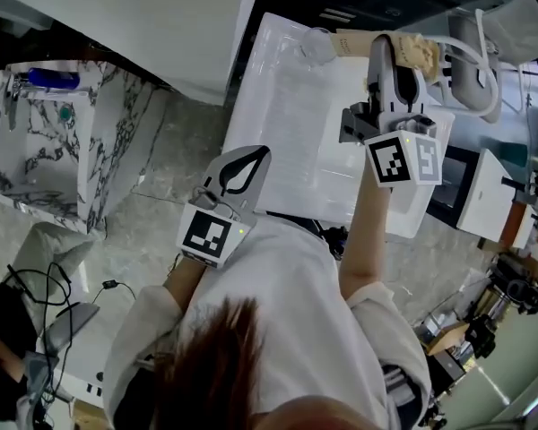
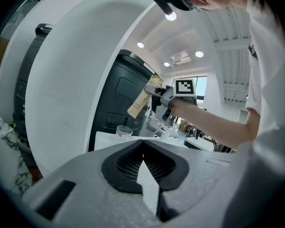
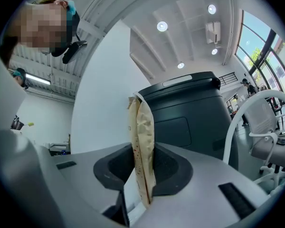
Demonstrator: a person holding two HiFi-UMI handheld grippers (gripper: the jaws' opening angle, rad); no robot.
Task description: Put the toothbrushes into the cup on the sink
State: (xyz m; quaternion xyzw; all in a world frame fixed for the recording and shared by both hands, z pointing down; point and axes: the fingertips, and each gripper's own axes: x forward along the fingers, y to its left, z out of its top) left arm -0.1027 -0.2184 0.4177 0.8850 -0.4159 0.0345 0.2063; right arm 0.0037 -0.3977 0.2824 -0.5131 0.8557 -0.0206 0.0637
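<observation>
Right gripper view: right gripper (image 3: 142, 177) pinches wrapped toothbrushes (image 3: 141, 137) upright, likely to drop into the cup (image 1: 316, 45) below; left gripper (image 2: 143, 161) closed, empty.

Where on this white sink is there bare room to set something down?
The flat sink top between the cup at the far edge and the left gripper at the near corner is bare. The right side is crowded: the right gripper hangs there, jaws shut on the wrapped toothbrushes.
</observation>
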